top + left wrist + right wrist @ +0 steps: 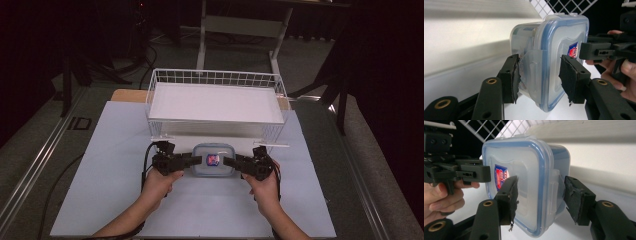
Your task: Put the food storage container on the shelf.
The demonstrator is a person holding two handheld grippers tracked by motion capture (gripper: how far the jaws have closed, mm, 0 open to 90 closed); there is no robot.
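A clear plastic food container, rounded-square with a blue-rimmed snap lid and a small red and blue label, sits on the pale table sheet directly between the two grippers. The left gripper straddles the container's side clip, its black jaws faced with frayed, rough foam pads; one pad presses the translucent latch flap while the other lies against the lid face, so the jaws look clamped on that edge. The right gripper reaches the opposite edge: one pad rests on the lid near the label, the other stands a little off the side latch, so its jaws are apart around the clip. Just beyond both grippers stands a white wire basket with a flat white panel inside
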